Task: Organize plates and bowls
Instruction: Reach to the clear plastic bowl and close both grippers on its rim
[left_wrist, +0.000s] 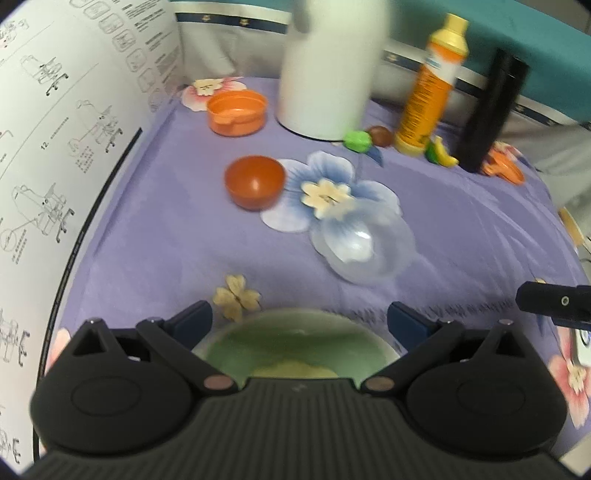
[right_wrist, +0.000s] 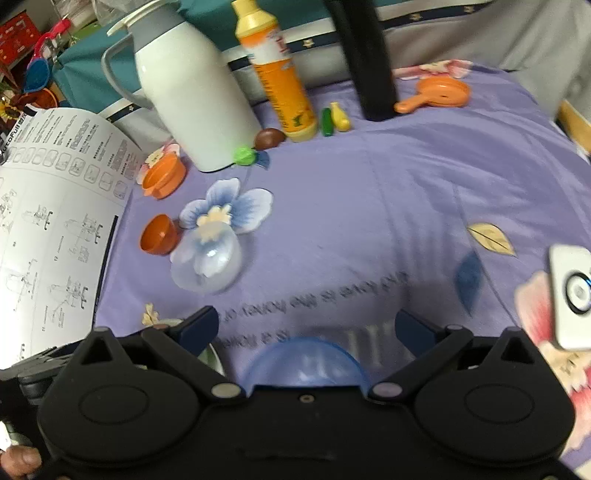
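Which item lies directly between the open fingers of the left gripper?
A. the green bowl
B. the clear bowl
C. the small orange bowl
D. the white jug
A: in the left wrist view the green bowl sits between the spread fingers of the left gripper, not clamped.

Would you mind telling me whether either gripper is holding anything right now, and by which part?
Nothing is held. The left gripper has its jaws wide open on either side of a green bowl, and the right gripper is likewise open around a blue bowl.
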